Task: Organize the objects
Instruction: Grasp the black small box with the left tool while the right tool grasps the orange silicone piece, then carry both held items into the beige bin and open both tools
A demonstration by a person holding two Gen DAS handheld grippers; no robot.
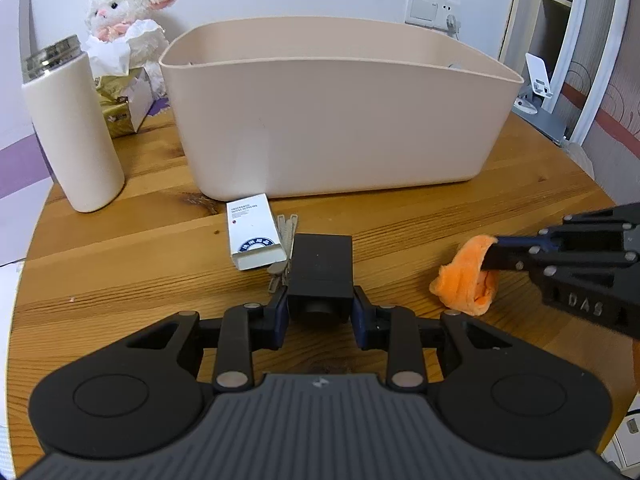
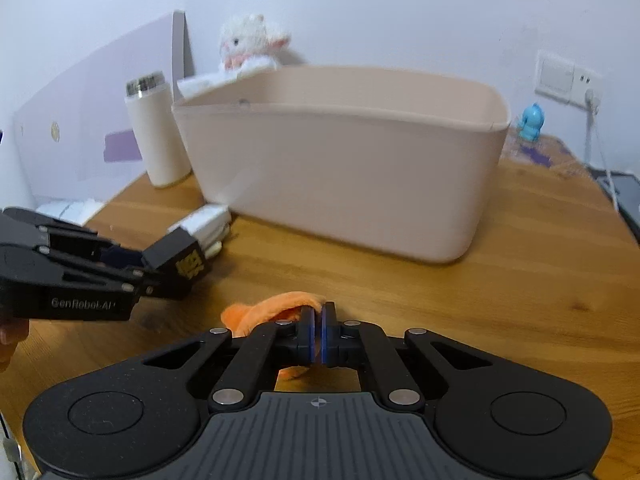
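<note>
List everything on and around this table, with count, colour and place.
storage bin: one, beige, centre back of the table
black box: one, between the left gripper's fingers
orange cloth: one, on the table at right, pinched by the right gripper
white carton: one, lying in front of the bin
keys: a few, metal, beside the carton
flask: one, cream with steel lid, standing left of the bin
tissue pack: one, gold and white, behind the flask
plush lamb: one, white, back left
blue figure: one, right of the bin
table: one, wooden
left gripper: black, shut on the box
right gripper: black, shut on the cloth
</note>
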